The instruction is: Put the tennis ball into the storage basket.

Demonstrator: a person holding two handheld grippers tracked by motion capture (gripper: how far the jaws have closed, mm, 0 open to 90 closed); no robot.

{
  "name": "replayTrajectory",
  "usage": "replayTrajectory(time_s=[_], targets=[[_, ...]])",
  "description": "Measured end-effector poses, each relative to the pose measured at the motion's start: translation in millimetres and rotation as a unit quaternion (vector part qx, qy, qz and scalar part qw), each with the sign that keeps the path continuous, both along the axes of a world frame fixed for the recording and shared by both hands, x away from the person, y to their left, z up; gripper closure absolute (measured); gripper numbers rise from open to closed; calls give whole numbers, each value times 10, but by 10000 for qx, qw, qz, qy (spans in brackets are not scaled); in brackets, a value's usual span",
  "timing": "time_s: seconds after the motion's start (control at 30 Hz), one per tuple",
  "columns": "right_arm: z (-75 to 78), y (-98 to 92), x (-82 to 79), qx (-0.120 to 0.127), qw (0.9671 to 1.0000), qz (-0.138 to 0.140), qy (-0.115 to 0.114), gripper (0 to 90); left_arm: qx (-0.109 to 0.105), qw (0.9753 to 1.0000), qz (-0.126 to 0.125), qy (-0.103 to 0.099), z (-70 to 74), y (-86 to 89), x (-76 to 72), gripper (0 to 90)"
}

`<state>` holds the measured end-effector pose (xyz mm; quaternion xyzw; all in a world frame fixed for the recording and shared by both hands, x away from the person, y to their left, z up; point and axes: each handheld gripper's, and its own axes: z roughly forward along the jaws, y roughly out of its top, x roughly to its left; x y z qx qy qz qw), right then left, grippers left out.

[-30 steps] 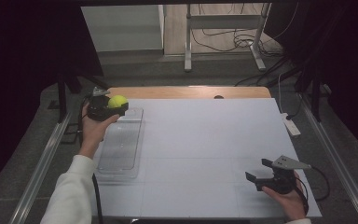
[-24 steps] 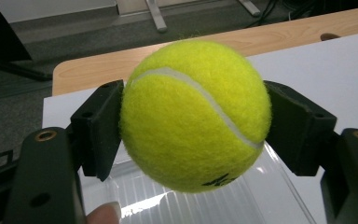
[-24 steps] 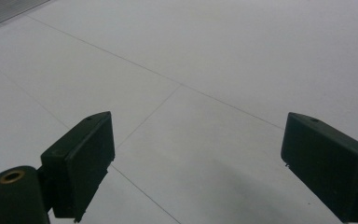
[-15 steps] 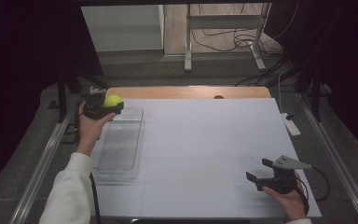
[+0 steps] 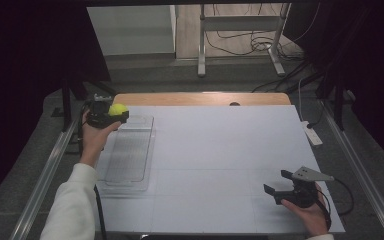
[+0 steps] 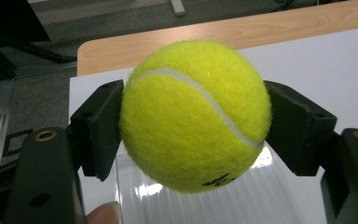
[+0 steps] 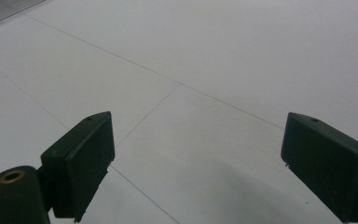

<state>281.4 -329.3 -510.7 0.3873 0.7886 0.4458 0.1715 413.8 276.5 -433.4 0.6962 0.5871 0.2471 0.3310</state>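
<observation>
Item: tennis ball [image 6: 193,116], one piece, gripped. Location: held clear of the surface [image 5: 220,165] at its far left corner, above the far end of the clear plastic tray [image 5: 128,155].

Holder: left gripper [image 5: 109,115], jaws pinching the ball at opposite sides of its widest part; in the left gripper view both black pads press squarely into the felt, and the grip looks centred and firm.

Second tool: right gripper [image 5: 283,188], low at the near right of the surface, jaws spread wide with nothing between them; the right gripper view shows bare white sheet with faint seam lines beyond the pads. Judged idle.

Progress: the pick-up reads as complete, the ball being off the surface and carried. Still to come, by the look of it, a placement; the tray below stands unfilled and is the likeliest destination, though that is a judgement only.

Condition of ball: bright yellow-green felt, evenly fuzzy, apparently clean. One white curved seam runs from upper left down to lower right. Dark printed lettering sits low on the near face, partly turned under and not legible. No visible flattening under the pads.

Tray: transparent, ribbed base, long and narrow, lying along the left edge of the surface.
</observation>
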Motion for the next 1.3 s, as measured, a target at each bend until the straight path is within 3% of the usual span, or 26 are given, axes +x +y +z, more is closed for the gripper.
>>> replayTrajectory(time_s=[0.53, 1.3], targets=[[-5, -14, 4, -12, 10000, -16, -4, 97, 111, 9997, 12, 237, -101, 25, 97, 265], [-4, -16, 1, -20, 10000, -20, -5, 97, 335, 9968, -52, 720, -283, 4, 197, 264]])
